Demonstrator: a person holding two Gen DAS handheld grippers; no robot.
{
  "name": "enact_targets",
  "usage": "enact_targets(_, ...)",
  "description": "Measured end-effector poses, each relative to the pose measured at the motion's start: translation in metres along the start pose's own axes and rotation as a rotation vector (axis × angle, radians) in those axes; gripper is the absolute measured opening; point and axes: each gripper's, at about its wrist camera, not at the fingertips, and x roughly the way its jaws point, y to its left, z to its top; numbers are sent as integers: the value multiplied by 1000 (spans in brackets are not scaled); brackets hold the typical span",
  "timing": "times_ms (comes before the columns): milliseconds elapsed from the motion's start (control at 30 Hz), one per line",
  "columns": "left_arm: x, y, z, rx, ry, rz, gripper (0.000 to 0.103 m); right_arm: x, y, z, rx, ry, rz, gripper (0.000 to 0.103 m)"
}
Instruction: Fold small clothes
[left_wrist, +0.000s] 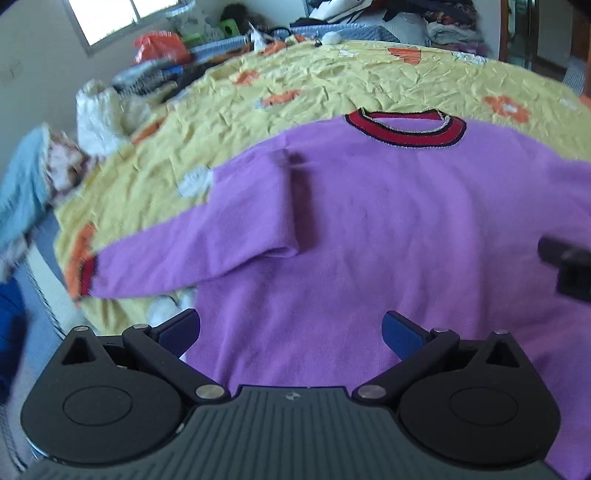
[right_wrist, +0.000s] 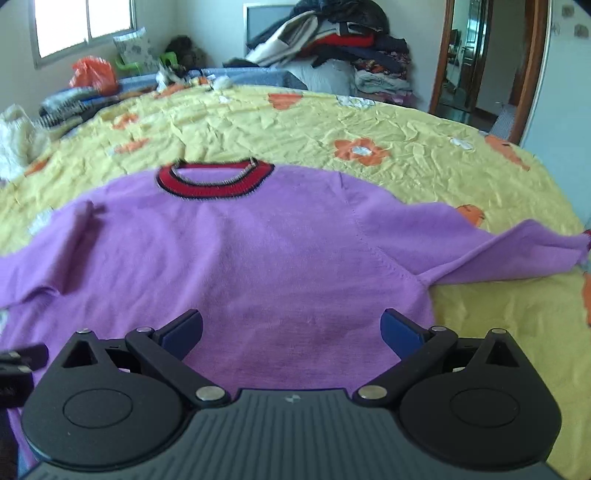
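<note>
A small purple sweater (left_wrist: 369, 221) with a red and black collar (left_wrist: 406, 127) lies flat, front up, on a yellow flowered bedspread (left_wrist: 314, 85). Its left sleeve (left_wrist: 177, 254) stretches out to the left, with a fold where it joins the body. In the right wrist view the sweater (right_wrist: 258, 251) fills the middle and its right sleeve (right_wrist: 517, 251) reaches to the right. My left gripper (left_wrist: 291, 332) is open above the lower left of the body. My right gripper (right_wrist: 291, 332) is open above the lower hem. Each gripper shows at the edge of the other's view (left_wrist: 569, 266).
The bed (right_wrist: 406, 129) carries the yellow spread. A pile of clothes (right_wrist: 332, 48) stands at the far side. An orange bag (right_wrist: 92, 74) and other clutter lie at the far left. White and blue cloth (left_wrist: 96, 114) lies off the bed's left edge. A doorway (right_wrist: 480, 66) is at the far right.
</note>
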Motion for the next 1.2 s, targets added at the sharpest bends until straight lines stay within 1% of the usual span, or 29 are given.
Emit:
enact_targets(67, -4, -6, 0, 27, -10, 28, 103, -4, -7, 1, 4, -50, 76, 103)
enact_targets(100, -6, -7, 0, 25, -8, 27, 103, -3, -7, 1, -28, -62, 104, 103)
enact_targets(133, -6, -8, 1, 21, 1, 19, 103, 0, -4, 1, -80, -45, 119, 103)
enact_targets(167, -5, -8, 3, 22, 10, 8, 103, 6, -2, 1, -122, -8, 119, 103)
enact_targets(200, -6, -8, 3, 23, 10, -5, 103, 10, -1, 2, -139, 16, 116, 103)
enact_targets(233, -7, -8, 4, 18, 2, -9, 103, 11, -1, 2, -140, 17, 113, 103)
enact_targets(300, -9, -7, 5, 6, -13, -8, 103, 13, -2, 6, -123, 37, 48, 103)
enact_targets(400, -7, -5, 12, -12, -15, -47, 103, 16, 2, 21, -151, 70, -40, 103)
enact_targets(467, -5, -5, 15, -27, -19, -57, 103, 11, -2, 30, -130, 74, -45, 103)
enact_targets(533, -3, -3, 18, -36, -16, -82, 103, -7, -12, 39, -70, -6, -3, 103)
enact_targets(567, -2, -2, 18, -43, -15, -88, 103, -19, -15, 42, -46, -74, -1, 103)
enact_targets(600, -1, 0, 18, -53, -12, -90, 103, -29, -17, 42, -39, -154, 25, 103)
enact_targets(633, 0, 2, 17, -66, -9, -98, 103, -31, -18, 41, -72, -228, 77, 103)
enact_targets(667, 2, 4, 17, -77, -3, -108, 103, -25, -17, 37, -126, -255, 133, 103)
enact_targets(700, 3, 5, 17, -83, 1, -116, 103, -9, -17, 40, -131, -155, 127, 103)
enact_targets(733, 4, 7, 16, -84, 2, -122, 103, 8, -17, 42, -95, -48, 87, 103)
enact_targets(767, 5, 7, 16, -84, 0, -120, 103, 17, -19, 42, -74, -17, 63, 103)
enact_targets(800, 4, 7, 15, -81, -3, -107, 103, 19, -21, 39, -80, -39, 45, 103)
enact_targets(833, 4, 7, 15, -77, -7, -97, 103, 18, -22, 38, -82, -73, -2, 103)
enact_targets(867, 4, 8, 15, -74, -9, -93, 103, 16, -22, 39, -93, -109, -56, 103)
enact_targets(933, 6, 8, 15, -76, -4, -101, 103, 6, -24, 42, -115, -196, -111, 103)
enact_targets(967, 8, 8, 16, -74, -2, -103, 103, -1, -28, 43, -116, -260, -144, 103)
enact_targets(1000, 9, 7, 17, -73, -4, -97, 103, -7, -32, 42, -116, -325, -192, 103)
enact_targets(1033, 10, 6, 18, -73, -15, -91, 103, -5, -38, 41, -125, -374, -248, 103)
enact_targets(1067, 10, 4, 19, -72, -25, -89, 103, 6, -44, 39, -146, -374, -295, 103)
enact_targets(1100, 11, 2, 21, -65, -29, -95, 103, 19, -56, 46, -144, -304, -312, 103)
enact_targets(1133, 11, -1, 23, -56, -34, -105, 103, 29, -72, 50, -117, -235, -299, 103)
enact_targets(1167, 12, -4, 26, -48, -39, -107, 103, 30, -89, 50, -72, -235, -269, 103)
enact_targets(1200, 13, -7, 28, -34, -42, -98, 103, 21, -108, 46, -21, -310, -245, 103)
